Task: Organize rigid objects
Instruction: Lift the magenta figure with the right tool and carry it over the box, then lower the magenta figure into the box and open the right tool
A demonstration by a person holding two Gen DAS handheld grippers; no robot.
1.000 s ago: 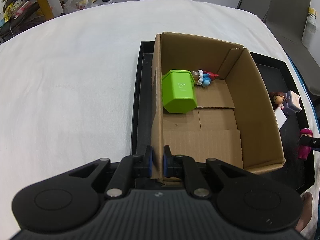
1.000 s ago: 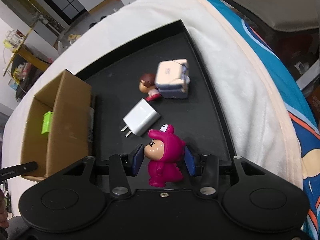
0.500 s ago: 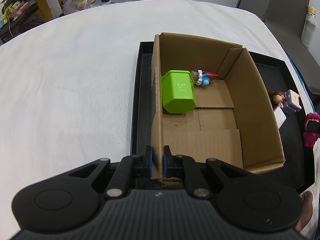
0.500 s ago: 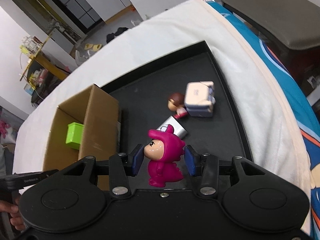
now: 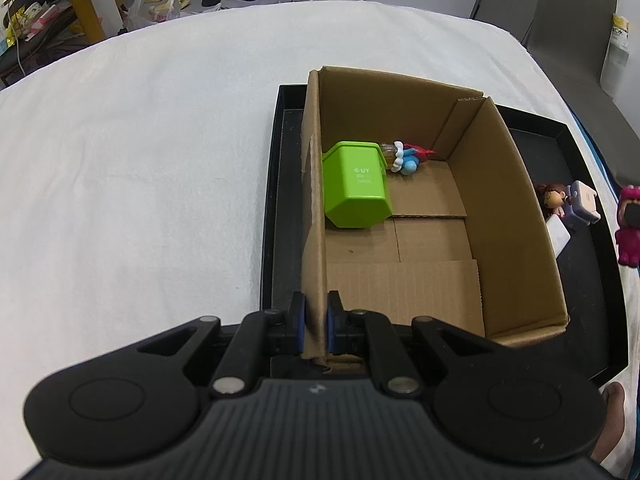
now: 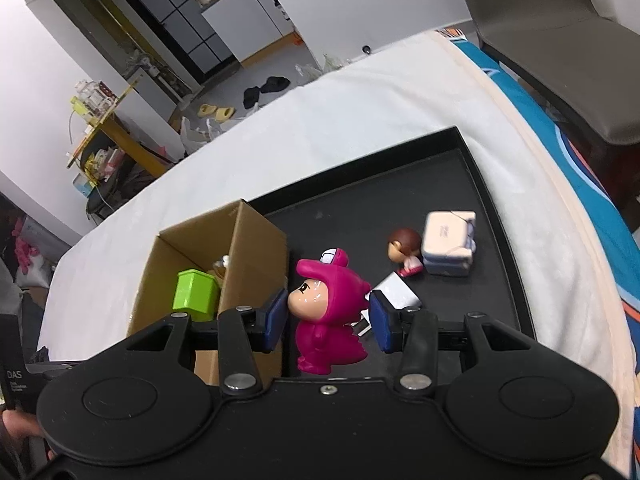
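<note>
My right gripper (image 6: 329, 316) is shut on a magenta figurine (image 6: 326, 312) and holds it in the air above the black tray (image 6: 492, 248), just right of the cardboard box (image 6: 248, 248). The figurine also shows at the right edge of the left wrist view (image 5: 628, 224). My left gripper (image 5: 315, 320) is shut on the near left wall of the cardboard box (image 5: 314, 208). Inside the box lie a green container (image 5: 356, 188) and a small blue and white toy (image 5: 404, 158).
On the tray right of the box lie a brown-haired doll (image 6: 402, 250), a pale box-shaped toy (image 6: 448, 242) and a white charger (image 6: 396, 294). The tray sits on a white cloth (image 5: 140, 160). A grey chair (image 6: 560, 40) stands beyond the right edge.
My right gripper has lifted the magenta figurine off the tray and carried it left toward the box. My left gripper has stayed clamped on the box wall.
</note>
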